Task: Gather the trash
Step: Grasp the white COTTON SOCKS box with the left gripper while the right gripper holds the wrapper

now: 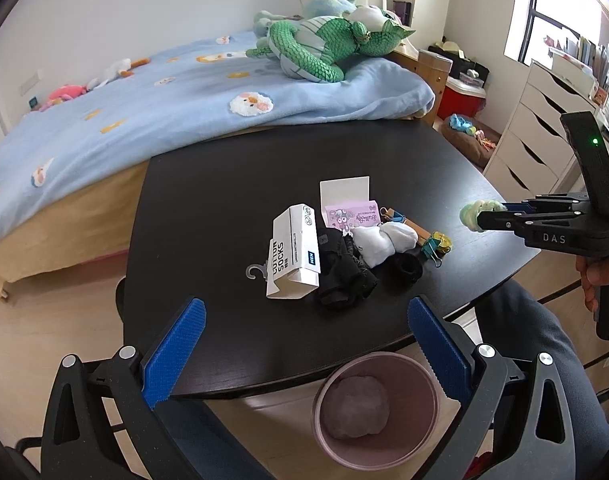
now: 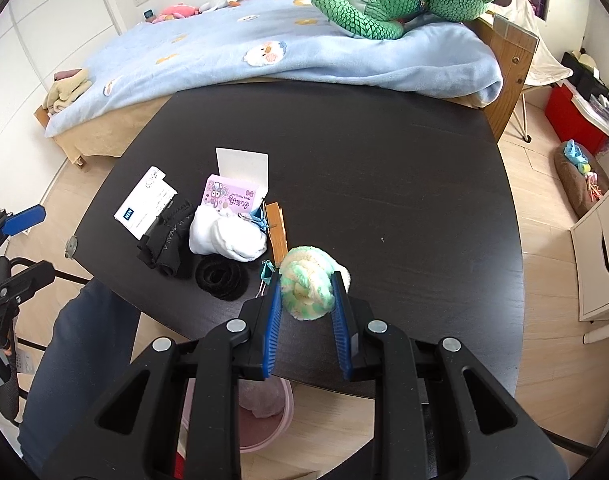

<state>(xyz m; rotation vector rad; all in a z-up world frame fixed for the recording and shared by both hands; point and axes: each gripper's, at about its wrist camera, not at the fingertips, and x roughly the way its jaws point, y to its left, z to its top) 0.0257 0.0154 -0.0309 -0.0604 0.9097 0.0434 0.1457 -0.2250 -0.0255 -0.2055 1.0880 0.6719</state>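
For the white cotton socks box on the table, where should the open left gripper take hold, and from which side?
Grip the socks box across its two long side faces near mid-length, coming down from above on the near side. It lies flat with its length running away from the left gripper, so the narrow width should fit the wide-open jaws. Stay clear of the plastic hanger hook and the black socks touching its right side.

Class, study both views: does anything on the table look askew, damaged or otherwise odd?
Yes. The white cotton socks box lies tipped on its side, end flap open, against loose black socks. The pink card box beside it also stands open.
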